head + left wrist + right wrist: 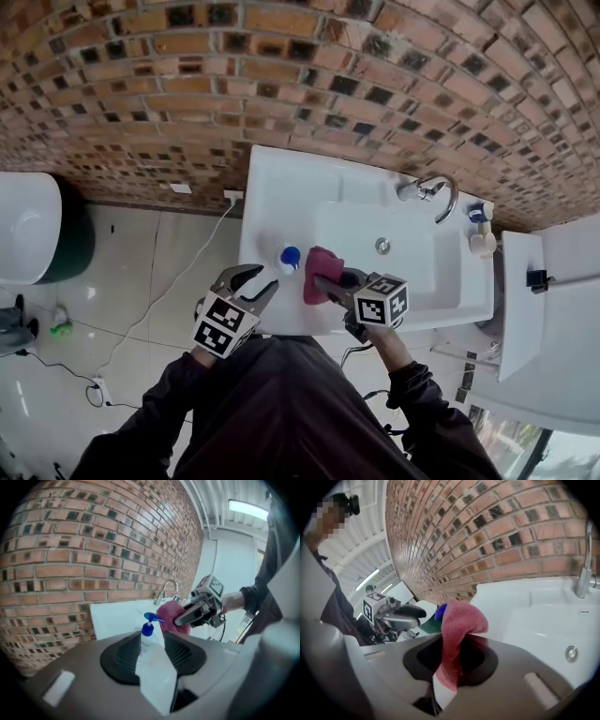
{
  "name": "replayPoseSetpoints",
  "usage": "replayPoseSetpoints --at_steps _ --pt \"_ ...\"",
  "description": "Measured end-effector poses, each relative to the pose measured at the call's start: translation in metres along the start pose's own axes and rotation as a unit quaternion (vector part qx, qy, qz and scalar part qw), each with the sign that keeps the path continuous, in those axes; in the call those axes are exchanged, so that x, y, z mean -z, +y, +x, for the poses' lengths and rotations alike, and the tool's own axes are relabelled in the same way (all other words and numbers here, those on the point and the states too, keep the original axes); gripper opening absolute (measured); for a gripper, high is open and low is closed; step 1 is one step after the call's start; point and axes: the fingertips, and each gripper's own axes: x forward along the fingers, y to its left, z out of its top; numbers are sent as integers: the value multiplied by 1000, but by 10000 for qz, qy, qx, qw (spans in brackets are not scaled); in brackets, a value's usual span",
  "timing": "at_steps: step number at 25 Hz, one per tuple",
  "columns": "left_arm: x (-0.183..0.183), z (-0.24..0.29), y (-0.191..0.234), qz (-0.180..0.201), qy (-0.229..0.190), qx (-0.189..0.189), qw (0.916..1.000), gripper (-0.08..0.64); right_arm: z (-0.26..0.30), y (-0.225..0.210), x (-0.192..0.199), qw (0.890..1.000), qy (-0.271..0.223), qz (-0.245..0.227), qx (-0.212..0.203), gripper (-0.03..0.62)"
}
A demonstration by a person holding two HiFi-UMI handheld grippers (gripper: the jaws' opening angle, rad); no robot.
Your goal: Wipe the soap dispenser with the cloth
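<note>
A clear soap dispenser (289,258) with a blue pump stands on the sink's front left corner. My left gripper (266,277) is open just in front of it; in the left gripper view the dispenser (149,632) shows in the gap between the pads (125,654), and they do not press on it. My right gripper (323,283) is shut on a pink cloth (322,267), which hangs right beside the dispenser's pump. In the right gripper view the cloth (457,625) rises from the jaws and hides most of the blue pump (439,611).
The white sink (272,187) stands against a brick wall, with a chrome faucet (433,192) at the back right and a small bottle (482,234) on its right rim. A white cabinet (521,300) flanks the sink. A white and dark green fixture (37,230) stands at left.
</note>
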Motion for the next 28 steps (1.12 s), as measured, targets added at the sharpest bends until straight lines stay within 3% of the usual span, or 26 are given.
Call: replayPoseSetpoints --at_steps 4,12,18,24,28 --pt "2 6 -3 -139 59 -22 9999 167 1 -7 -32 9978 -265 453 -396 64" --pt "15 6 2 -432 308 -174 9984 167 50 -25 2 9858 498 1116 -1149 64" --pt "16 18 6 -402 514 -179 9977 169 81 -47 34 9745 965 1610 -1226 64" --pt "14 47 2 -276 831 -47 9962 191 105 -63 54 9744 1322 1509 -1015 64" --pt "11 65 5 -318 963 -126 9948 251 109 -67 58 9759 1411 1395 -914 64"
